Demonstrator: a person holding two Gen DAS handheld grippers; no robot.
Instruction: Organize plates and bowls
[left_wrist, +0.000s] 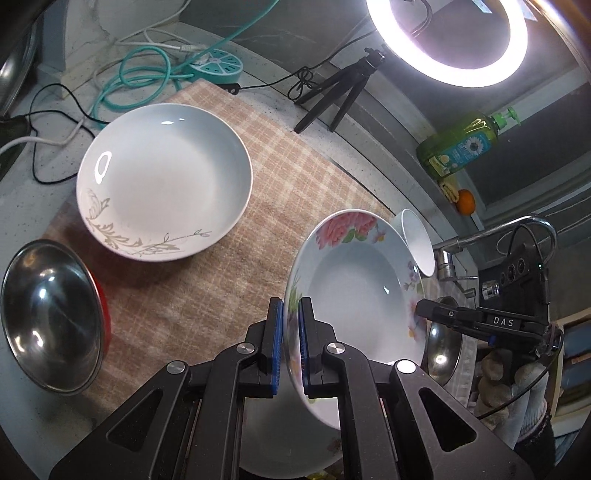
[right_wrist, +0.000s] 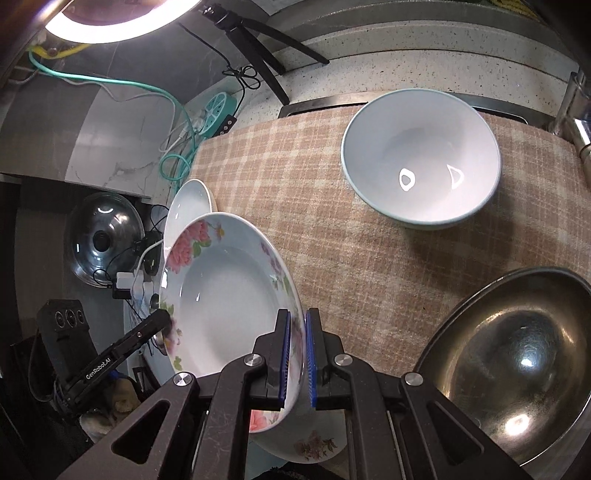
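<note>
A speckled stone countertop (left_wrist: 22, 206) is covered by a beige checked cloth (left_wrist: 258, 192), on which a leaf-patterned white plate (left_wrist: 162, 181), a white bowl (right_wrist: 421, 162) and steel bowls (left_wrist: 48, 317) are set.

Glossy white glazed flower-printed ceramic plate (left_wrist: 354, 295), shiny polished round steel bowl (left_wrist: 48, 317), and a soft, matt beige checked woven cloth (left_wrist: 207, 288) underneath it all.

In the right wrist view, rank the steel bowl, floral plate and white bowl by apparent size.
1. steel bowl and floral plate: alike, both near the camera, so unranked.
2. white bowl: smallest, but farther off.
</note>
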